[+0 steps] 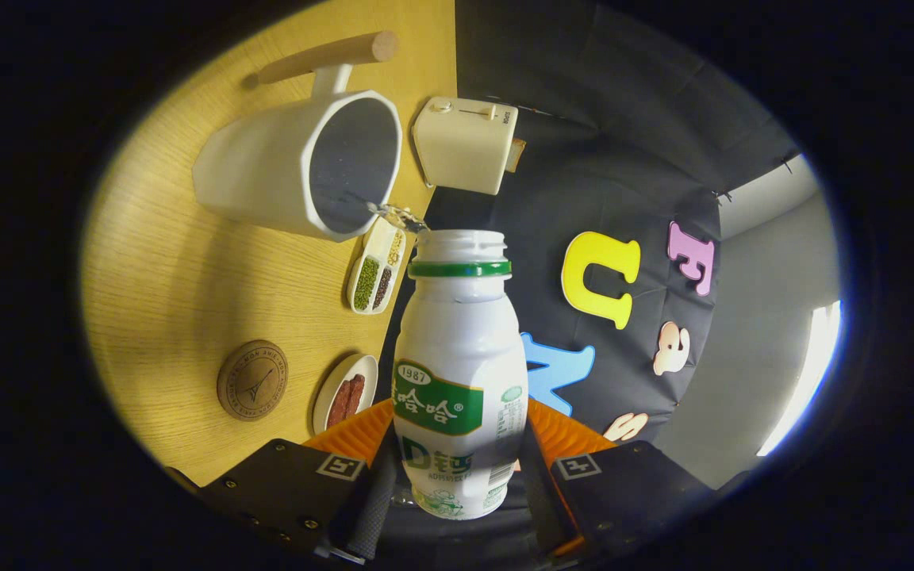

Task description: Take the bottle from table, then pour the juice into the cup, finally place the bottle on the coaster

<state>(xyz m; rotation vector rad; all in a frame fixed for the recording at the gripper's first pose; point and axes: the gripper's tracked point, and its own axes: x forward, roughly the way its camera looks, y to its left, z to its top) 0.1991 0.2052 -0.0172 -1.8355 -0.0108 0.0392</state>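
Bottle (459,373) pinched between both fingers of the hand-held gripper (457,484), uncapped, tilted; its mouth just beside the rim of the white cup (266,170) — a thin stream runs in; round coaster (252,380) lies apart on the tabletop (163,277).

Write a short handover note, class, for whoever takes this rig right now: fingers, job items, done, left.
Gripper: fingers shut on the white plastic bottle with green label, uncapped and tipped toward the cup.
White faceted cup with wooden handle: on the wooden table, just beyond the bottle's mouth; a thin stream runs into it.
Round brown coaster: on the table, bare.
Done: bottle taken; pouring in progress.
Left: finish pouring, stand the bottle on the coaster.
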